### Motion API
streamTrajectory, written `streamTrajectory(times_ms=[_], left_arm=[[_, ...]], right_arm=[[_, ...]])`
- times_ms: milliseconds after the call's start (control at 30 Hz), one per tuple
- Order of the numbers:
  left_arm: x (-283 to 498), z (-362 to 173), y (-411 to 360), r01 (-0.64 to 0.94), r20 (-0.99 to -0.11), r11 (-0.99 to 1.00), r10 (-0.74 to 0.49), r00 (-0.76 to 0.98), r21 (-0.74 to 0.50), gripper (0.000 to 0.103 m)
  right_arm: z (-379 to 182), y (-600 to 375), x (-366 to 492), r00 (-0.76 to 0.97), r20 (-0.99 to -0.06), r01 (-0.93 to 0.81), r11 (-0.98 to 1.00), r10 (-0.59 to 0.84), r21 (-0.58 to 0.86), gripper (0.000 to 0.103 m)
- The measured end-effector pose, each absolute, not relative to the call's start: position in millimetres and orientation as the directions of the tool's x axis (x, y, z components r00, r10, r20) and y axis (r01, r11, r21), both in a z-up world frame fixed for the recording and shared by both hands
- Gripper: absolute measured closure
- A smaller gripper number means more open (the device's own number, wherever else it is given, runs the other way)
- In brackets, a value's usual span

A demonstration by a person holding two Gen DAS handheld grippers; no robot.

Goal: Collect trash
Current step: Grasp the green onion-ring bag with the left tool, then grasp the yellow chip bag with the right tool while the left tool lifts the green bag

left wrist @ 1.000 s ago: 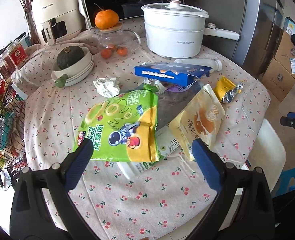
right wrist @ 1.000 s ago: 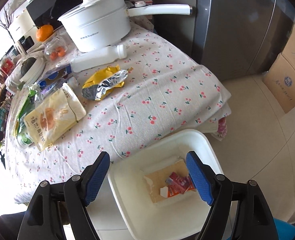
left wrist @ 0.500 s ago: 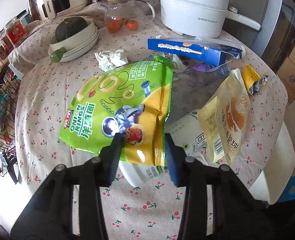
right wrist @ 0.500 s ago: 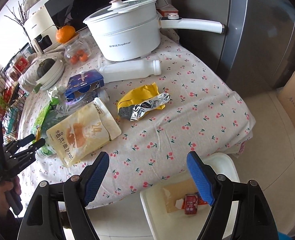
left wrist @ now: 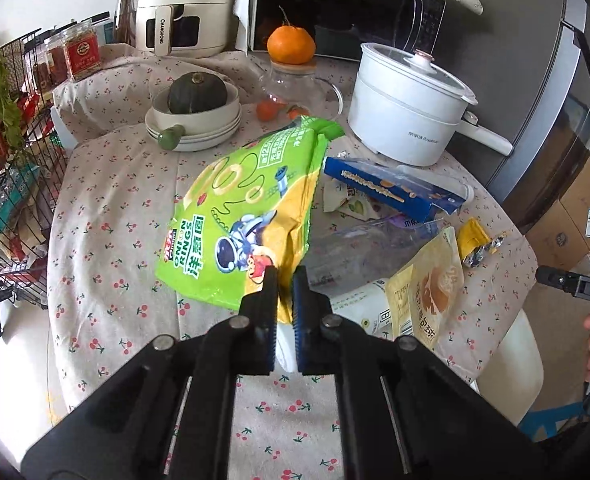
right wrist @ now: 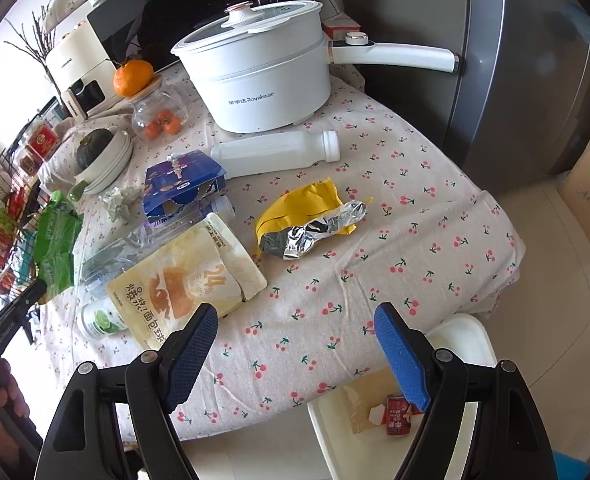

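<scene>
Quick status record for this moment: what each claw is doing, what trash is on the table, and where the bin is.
left claw: shut on the green onion-ring bag, pinching its lower edge; bag looks lifted off the cloth
right claw: open, empty, over the table edge
trash on table: yellow foil wrapper, bread bag, white bottle, blue box, crumpled paper
bin: white, on the floor beside the table, already holds a red can
</scene>
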State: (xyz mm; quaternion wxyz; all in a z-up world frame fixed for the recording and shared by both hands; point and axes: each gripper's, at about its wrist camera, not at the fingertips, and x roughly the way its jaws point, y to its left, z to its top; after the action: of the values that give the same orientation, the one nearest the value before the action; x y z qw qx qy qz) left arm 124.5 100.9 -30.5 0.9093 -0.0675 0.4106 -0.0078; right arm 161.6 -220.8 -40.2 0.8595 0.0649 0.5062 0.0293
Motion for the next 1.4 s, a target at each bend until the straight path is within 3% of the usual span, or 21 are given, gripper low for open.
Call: streamTrajectory(times_ms=[267,700,900,933,1033,1100,1133,1267,1400], left_arm=[[100,-7,116,-0.03,-0.682,0.979,-0.119,0.722,-0.202,0.097],[92,6,129,-0.054,-0.622,0.963,-0.126,0.773,-0.263,0.097],[93,8,125,-0.067,-0.61,0.965,-0.106,0.785,-0.254,0.097],[93,8,124,-0.071,-0.608,0.965,-0.102,0.788,-0.254,0.097],[92,11,124,-0.077,-0.596,0.962,-0.098,0.797,-0.263,0.097],[91,12,123,-0.081,-0.588,0.961,-0.093,0.803,-0.263,0.097],[90,13,123,-0.084,-0.583,0.961,-0.089,0.808,-0.263,0.097],[82,22,123,-0.091,-0.547,0.963,-0.065,0.835,-0.254,0.097],[76,29,120,-0.07,-0.518,0.969,-0.065,0.853,-0.237,0.097]], right_arm=[[-65,-220,207,0.474,-0.878,0.07,0.991,0.066,0.113,0.02],[-117,-255,265,0.475,-0.869,0.218,0.938,0.141,0.272,0.02],[-135,-249,272,0.482,-0.867,0.207,0.944,0.13,0.257,0.027],[-134,-246,271,0.488,-0.864,0.195,0.95,0.121,0.243,0.032],[-133,-236,269,0.49,-0.857,0.13,0.959,0.16,0.253,0.061],[-131,-226,267,0.476,-0.867,0.095,0.972,0.146,0.216,0.064],[-129,-223,265,0.475,-0.865,0.071,0.973,0.16,0.219,0.074],[-103,-223,254,0.516,-0.833,0.018,0.97,0.198,0.241,0.089],[-65,-227,233,0.571,-0.794,-0.03,0.972,0.207,0.232,0.09]])
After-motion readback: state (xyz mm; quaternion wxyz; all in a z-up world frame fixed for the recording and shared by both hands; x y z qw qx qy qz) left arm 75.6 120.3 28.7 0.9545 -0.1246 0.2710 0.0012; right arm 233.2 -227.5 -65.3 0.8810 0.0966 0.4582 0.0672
